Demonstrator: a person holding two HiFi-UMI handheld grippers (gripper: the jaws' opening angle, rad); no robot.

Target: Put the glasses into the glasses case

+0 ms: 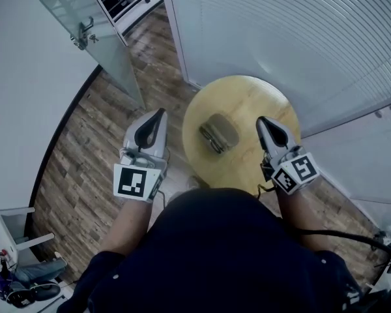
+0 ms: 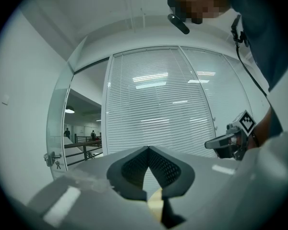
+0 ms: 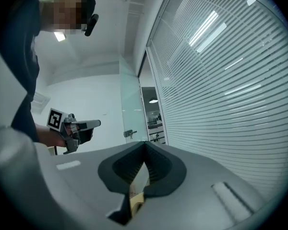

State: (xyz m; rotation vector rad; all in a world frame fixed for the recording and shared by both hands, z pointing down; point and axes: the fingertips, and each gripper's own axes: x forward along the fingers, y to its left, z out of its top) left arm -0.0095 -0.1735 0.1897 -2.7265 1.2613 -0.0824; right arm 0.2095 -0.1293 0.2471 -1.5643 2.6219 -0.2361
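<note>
A grey-green glasses case point(image 1: 218, 133) lies in the middle of the round wooden table point(image 1: 247, 96); it looks closed, and no glasses show in any view. My left gripper point(image 1: 159, 113) is held level to the left of the table, over the floor, with its jaws shut and nothing between them point(image 2: 148, 148). My right gripper point(image 1: 261, 120) hovers over the table's right part, a little right of the case, also shut and empty point(image 3: 145, 143). Each gripper view catches the other gripper: the right gripper point(image 2: 212, 144) and the left gripper point(image 3: 95, 124).
A wall of white blinds point(image 1: 280, 31) curves behind the table. A glass door with a handle point(image 1: 85, 34) stands at the far left over the wooden floor point(image 1: 85, 149). A white chair point(image 1: 16, 230) and clutter sit at the lower left.
</note>
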